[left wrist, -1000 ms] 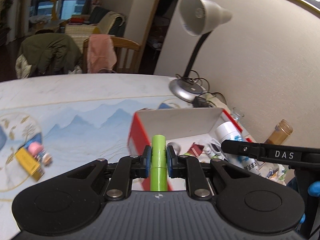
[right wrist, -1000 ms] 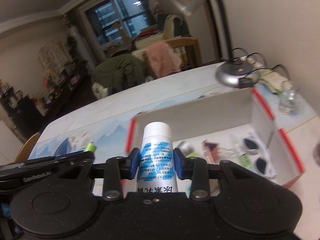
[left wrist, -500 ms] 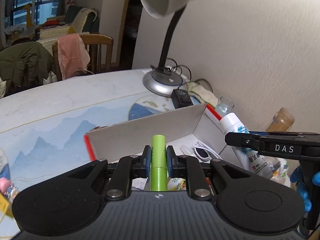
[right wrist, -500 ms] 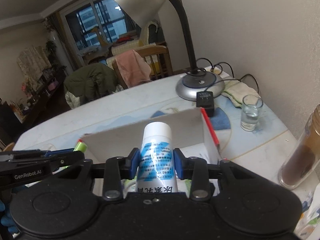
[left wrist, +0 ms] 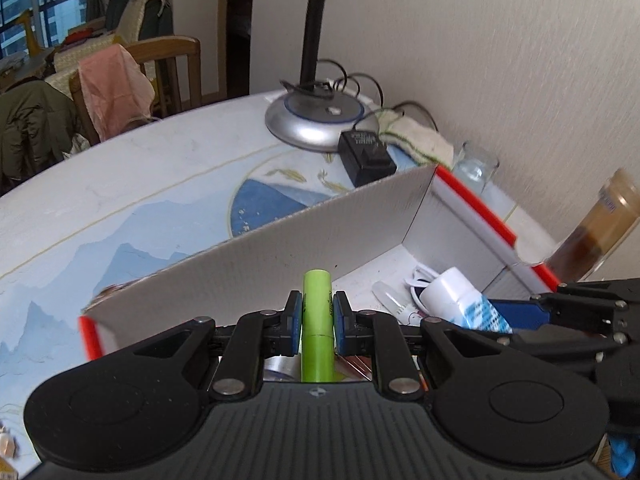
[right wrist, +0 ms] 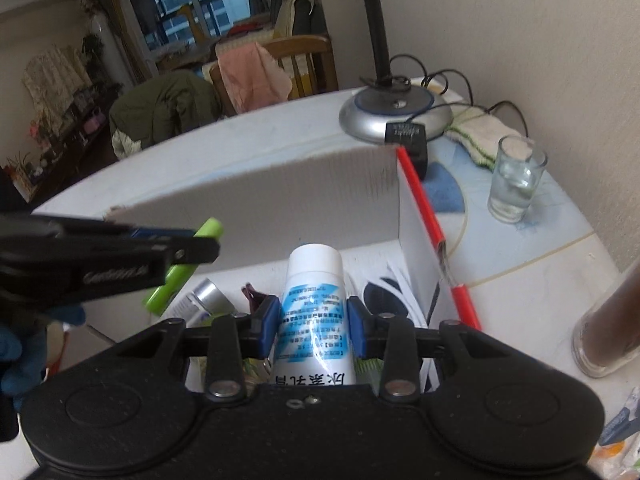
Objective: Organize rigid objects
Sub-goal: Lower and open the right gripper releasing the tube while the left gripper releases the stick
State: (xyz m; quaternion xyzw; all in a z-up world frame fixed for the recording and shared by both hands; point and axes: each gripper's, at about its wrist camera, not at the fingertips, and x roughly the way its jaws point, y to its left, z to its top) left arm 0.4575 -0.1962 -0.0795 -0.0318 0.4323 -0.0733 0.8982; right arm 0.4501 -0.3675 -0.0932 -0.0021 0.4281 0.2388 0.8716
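Both tools moved over the box (left wrist: 360, 216), gripping green tube (left wrist: 317, 320) and white bottle (right wrist: 314, 304).

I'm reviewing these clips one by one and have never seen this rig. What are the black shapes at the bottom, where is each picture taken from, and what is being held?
No robot here: a person holds a two-finger gripper in each hand, and each carries a fisheye camera looking forward along its fingers. The black shapes are the gripper bodies.

In the left wrist view, the left gripper is shut on a green tube. In the right wrist view, the right gripper is shut on a white bottle with blue print. Each gripper also shows at the edge of the other's view.

Both are over an open white box with red edges that already holds small items. Beyond it on the table stand a lamp base, a black adapter and a glass.
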